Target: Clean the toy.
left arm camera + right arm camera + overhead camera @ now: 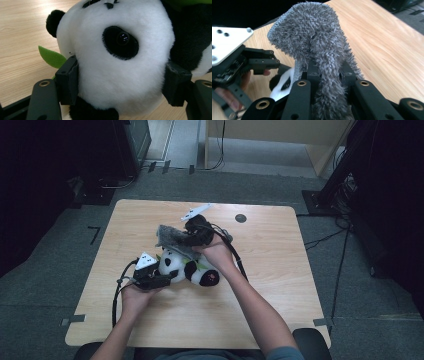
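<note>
High view looks down; both gripper views sit close, sharing the panda (117,62).

Lab or studio room; grey carpet (210,185); floor cables (325,239); dark equipment stands (345,160).

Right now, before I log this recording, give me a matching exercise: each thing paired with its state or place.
Things:
1. panda plush
2. grey fuzzy cloth
3. green leaf
4. table

States:
A. pinched in the right claw, lifted
B. sticks out beside the panda's head
C. head clamped in the left claw
D. light wood, carries everything

Pairs: 1-C, 2-A, 3-B, 4-D
</note>
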Tool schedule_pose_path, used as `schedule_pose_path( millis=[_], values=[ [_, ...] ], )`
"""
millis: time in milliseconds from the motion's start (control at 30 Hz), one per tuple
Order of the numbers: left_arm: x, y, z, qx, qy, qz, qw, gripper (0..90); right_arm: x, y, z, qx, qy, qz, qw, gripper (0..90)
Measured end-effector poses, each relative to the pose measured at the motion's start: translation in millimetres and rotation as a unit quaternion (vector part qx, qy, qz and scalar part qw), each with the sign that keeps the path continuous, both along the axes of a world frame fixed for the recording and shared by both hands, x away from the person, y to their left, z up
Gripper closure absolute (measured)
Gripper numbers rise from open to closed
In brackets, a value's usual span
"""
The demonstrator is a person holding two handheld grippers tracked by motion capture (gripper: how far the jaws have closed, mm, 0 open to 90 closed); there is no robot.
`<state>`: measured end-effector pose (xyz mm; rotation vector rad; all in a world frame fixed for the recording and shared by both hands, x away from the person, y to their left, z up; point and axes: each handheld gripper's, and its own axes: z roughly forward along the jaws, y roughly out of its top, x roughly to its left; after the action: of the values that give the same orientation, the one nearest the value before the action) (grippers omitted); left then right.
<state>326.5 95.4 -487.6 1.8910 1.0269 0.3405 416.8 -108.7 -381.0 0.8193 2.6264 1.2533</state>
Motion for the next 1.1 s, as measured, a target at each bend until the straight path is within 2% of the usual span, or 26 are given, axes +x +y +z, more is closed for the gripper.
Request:
schedule_pose_path(
  millis=[33,100,167,200,267,333,400,533,700,833,933,967,1100],
  values=[
    [-0.1,0.0,-0.1,0.000,-0.001,0.000,1.0000,28.0,2.6,8.6,-6.7,-0.006,0.009,0.003,0.9999,76.1],
    [-0.4,0.0,-0.3,0.000,-0.003,-0.001,1.0000,28.1,3.4,12.3,-10.7,-0.010,0.017,0.007,0.9998,76.0],
    [-0.6,-0.3,-0.8,0.004,-0.004,-0.001,1.0000,28.1,5.1,18.2,-20.1,-0.025,0.032,0.019,0.9990,75.6],
    [-0.7,-0.3,-1.1,0.004,-0.005,-0.001,1.0000,28.1,5.4,19.5,-23.9,-0.032,0.032,0.024,0.9987,75.5],
    [-0.6,-0.1,-0.6,0.007,-0.005,-0.005,1.0000,28.2,5.2,17.4,-25.0,-0.024,0.035,0.020,0.9989,75.5],
    [0.5,0.1,0.6,0.008,-0.002,-0.007,0.9999,28.7,5.2,13.5,-24.5,-0.028,0.039,0.016,0.9987,75.5],
    [0.8,0.1,1.0,0.007,0.002,-0.004,1.0000,29.7,4.3,8.3,-24.1,-0.033,0.030,0.014,0.9989,75.2],
    [1.3,-0.1,1.2,0.003,0.006,0.000,1.0000,30.3,2.6,-10.6,-23.7,-0.048,0.021,-0.011,0.9986,74.7],
    [1.2,-2.4,0.8,0.005,0.004,-0.003,1.0000,30.8,-4.8,-37.8,-26.4,-0.022,0.019,-0.022,0.9993,75.3],
    [2.2,-0.8,0.6,0.005,0.007,-0.006,0.9999,30.8,-16.1,-47.9,-19.5,-0.032,-0.008,-0.025,0.9992,75.6],
    [2.5,-0.7,0.4,0.001,0.010,-0.003,0.9999,30.8,-23.9,-59.1,-16.6,-0.040,-0.011,-0.030,0.9987,75.7],
    [2.5,-1.0,0.4,0.000,0.010,-0.002,1.0000,30.8,-27.1,-63.6,-17.3,-0.038,-0.010,-0.031,0.9988,75.7],
    [1.8,-1.7,0.4,0.004,0.009,-0.002,0.9999,30.7,-40.7,-80.1,-26.2,-0.003,-0.003,-0.035,0.9994,76.0]
  ],
)
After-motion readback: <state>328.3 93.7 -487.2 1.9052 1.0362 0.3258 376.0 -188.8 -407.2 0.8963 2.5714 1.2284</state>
